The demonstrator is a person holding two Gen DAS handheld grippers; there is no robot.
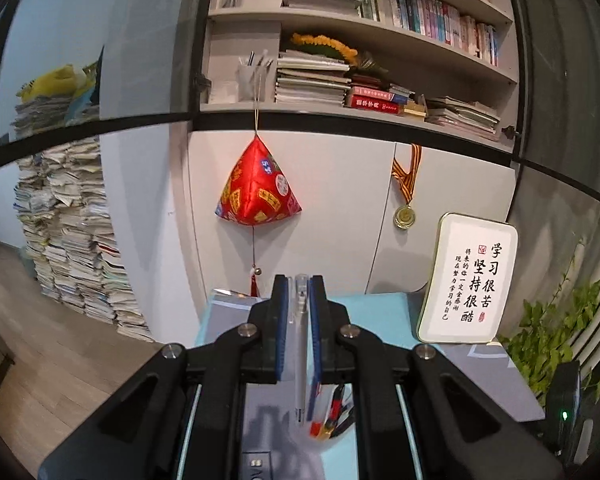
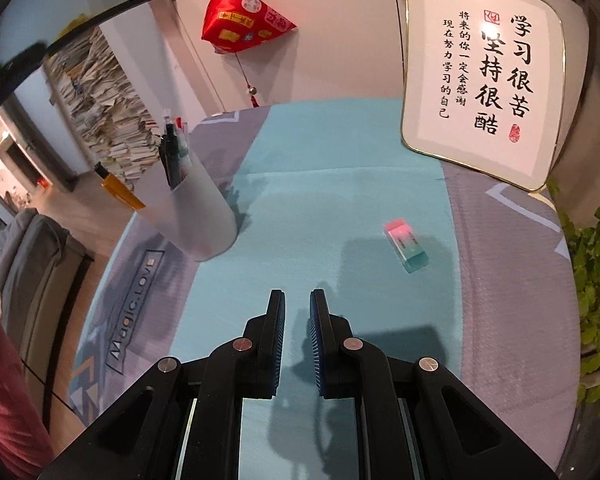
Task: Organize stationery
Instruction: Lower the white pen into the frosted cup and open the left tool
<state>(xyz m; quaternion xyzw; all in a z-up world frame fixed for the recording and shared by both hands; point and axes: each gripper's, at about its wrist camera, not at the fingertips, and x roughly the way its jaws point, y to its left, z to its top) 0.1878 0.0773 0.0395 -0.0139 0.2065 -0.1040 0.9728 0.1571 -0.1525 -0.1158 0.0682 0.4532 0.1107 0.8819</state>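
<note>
1. The left gripper (image 1: 299, 292) points slightly downward toward the bookshelf (image 1: 340, 112), its pads pinching a clear pen (image 1: 300, 344) that runs lengthwise between them.
2. The right gripper (image 2: 298, 304) tilts steeply down over the teal mat (image 2: 320, 152), jaws drawn together with nothing between them.
3. A white pen cup (image 2: 198, 208) holding several pens stands at the mat's left edge.
4. An eraser (image 2: 405, 245) lies on the mat, ahead and right of the right gripper.

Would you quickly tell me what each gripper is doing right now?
Left gripper: shut on a clear pen, held above the pen cup.
Right gripper: shut, nothing between the fingers; the eraser lies untouched on the mat.
</note>
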